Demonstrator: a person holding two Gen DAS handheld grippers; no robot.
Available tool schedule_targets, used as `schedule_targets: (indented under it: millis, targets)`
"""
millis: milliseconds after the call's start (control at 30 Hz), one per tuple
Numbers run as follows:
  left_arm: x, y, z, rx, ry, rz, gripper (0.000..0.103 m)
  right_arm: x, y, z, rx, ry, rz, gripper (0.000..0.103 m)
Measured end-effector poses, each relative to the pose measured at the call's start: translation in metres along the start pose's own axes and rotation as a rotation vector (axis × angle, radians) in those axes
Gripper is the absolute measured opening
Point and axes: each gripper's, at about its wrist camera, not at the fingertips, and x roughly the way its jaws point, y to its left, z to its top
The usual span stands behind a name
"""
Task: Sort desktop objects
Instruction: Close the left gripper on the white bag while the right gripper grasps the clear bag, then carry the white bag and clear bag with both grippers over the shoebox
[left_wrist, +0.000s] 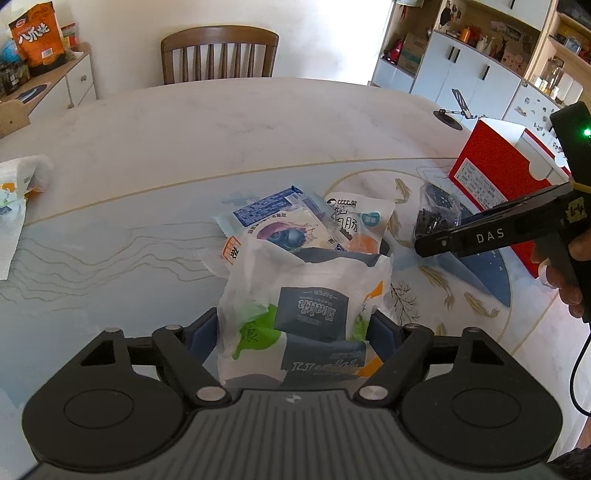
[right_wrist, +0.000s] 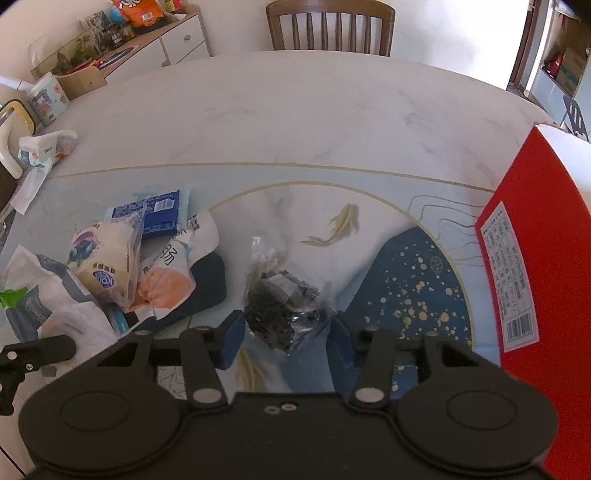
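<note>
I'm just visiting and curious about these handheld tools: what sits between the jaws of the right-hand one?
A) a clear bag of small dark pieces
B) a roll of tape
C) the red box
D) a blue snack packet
A: in the right wrist view the clear bag of dark pieces lies between the blue pads of the right gripper, while the red box stands off to its right.

**Setting: Domestic dining room**

Premises are a home. A marble-patterned dining table (left_wrist: 221, 122) fills the centre, with a wooden slat-back chair (left_wrist: 219, 53) at top centre. A white sideboard (left_wrist: 70, 83) at upper left carries snack bags. Shelving with ornaments (left_wrist: 491, 37) and white cupboards occupies the upper right.
</note>
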Motion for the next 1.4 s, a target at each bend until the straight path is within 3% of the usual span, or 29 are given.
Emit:
schedule_targets:
  millis: [267,1400]
  targets:
    - [-0.008,-0.001,0.000,-0.010,0.003,0.003,0.076,-0.013,0.001,-0.005,0.026,-0.019,0.020,0.040]
    - [-0.068,-0.049,0.010,0.025,-0.083,-0.056,0.076,-0.114,-0.003,-0.048,0.079,-0.119,0.081,0.040]
